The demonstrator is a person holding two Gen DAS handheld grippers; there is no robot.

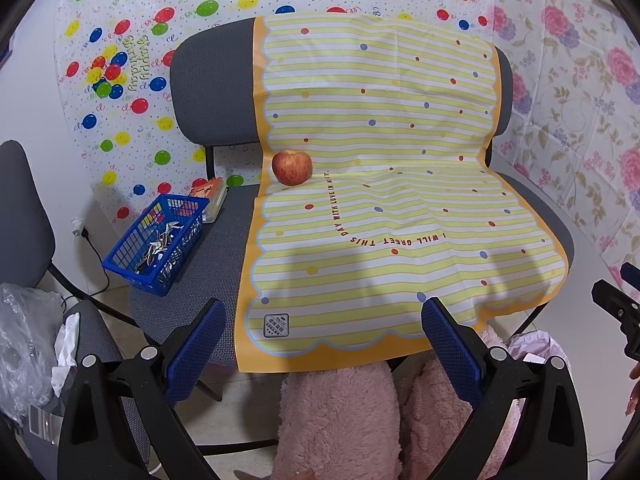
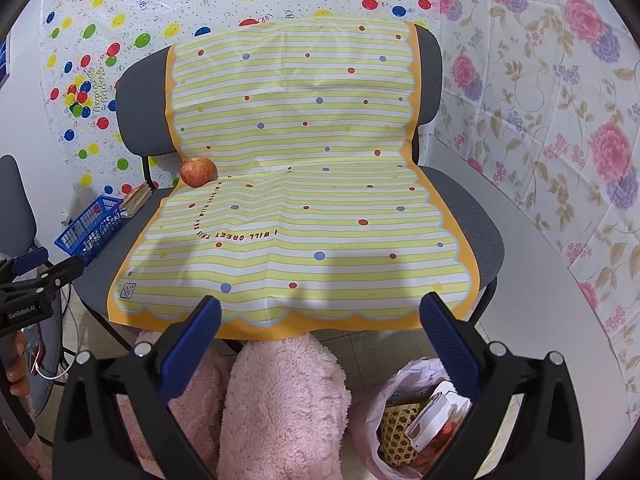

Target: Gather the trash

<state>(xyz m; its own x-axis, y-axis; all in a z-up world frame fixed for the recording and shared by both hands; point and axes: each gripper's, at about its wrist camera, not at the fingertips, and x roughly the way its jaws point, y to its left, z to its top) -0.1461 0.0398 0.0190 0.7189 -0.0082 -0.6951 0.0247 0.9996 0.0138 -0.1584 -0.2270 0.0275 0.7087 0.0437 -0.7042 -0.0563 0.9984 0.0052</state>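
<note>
Both grippers are hovering at the front edge of the chair seat [image 1: 192, 264], pointing toward the backrest. Left gripper [image 1: 324, 326]: fingers spread wide, holding nothing. Right gripper [image 2: 320, 320]: likewise spread and empty. The only loose item on the striped yellow mat [image 1: 400, 208] is an apple [image 1: 292, 167], sitting upright at the crease where seat is meeting backrest, near the mat's left edge. From both grippers it is lying ahead and to the left, well apart; round, so no long axis is mattering. The left gripper is looking nearer, by judgement. A trash bag [image 2: 400, 412] holding paper scraps is standing open on the floor just beside the right gripper, below the seat. A blue basket [image 1: 158, 240] is resting on the seat's left side.
</note>
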